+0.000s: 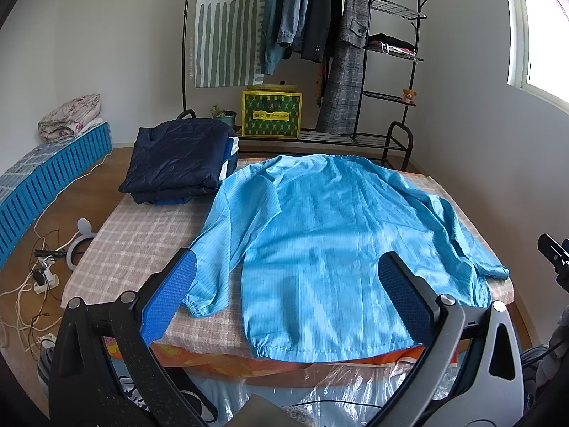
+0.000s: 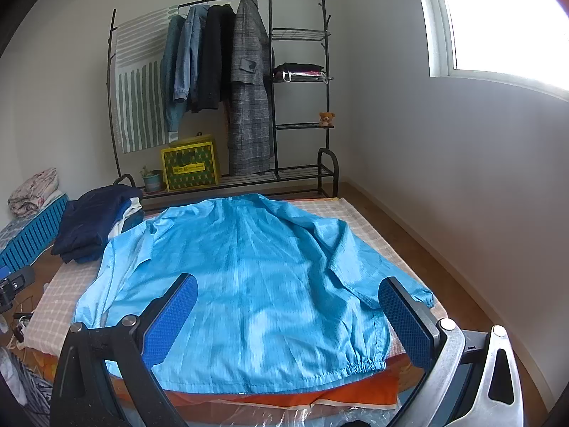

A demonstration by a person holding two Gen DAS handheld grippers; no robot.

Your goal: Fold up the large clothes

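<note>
Left gripper [image 1: 288, 297]: one, two blue textured pads spread wide, nothing between them, held above the near hem of the garment.
Right gripper [image 2: 290, 315]: one, pads likewise spread wide and empty, over the near half of the same garment.

Light blue long-sleeved jacket of thin striped fabric [image 1: 330, 235] [image 2: 249, 277]: one, lying flat ahead of both grippers on the bed, collar at the far end, gathered hem nearest. Two sleeves, each lying along its side of the body, elastic cuffs toward the grippers.

Bed with pink-and-white checked cover [image 1: 142, 235] [image 2: 362, 220]: one, under the jacket; an orange patterned layer shows at its near edge.

Stack of folded dark navy clothes [image 1: 177, 163] [image 2: 96, 220]: one stack, ahead and left of the grippers at the bed's far corner, just beside the jacket's left shoulder; white and blue pieces show in it, count unclear.

Black metal clothes rack with side shelves [image 1: 391, 53] [image 2: 298, 82]: one, beyond the bed against the wall. Hanging on it, apparently four garments: two denim, one black, one grey checked coat.
Yellow-and-green patterned box [image 1: 272, 114] [image 2: 190, 169]: one, on the rack's low shelf.
Small brown teddy bear [image 1: 409, 96] [image 2: 326, 119]: one, on a side shelf.

Left view only: white power strip with tangled cables [image 1: 44, 274] on the wooden floor left of the bed.
Right view alone takes in the bright window [image 2: 505, 21], far right, nearly whole.
</note>
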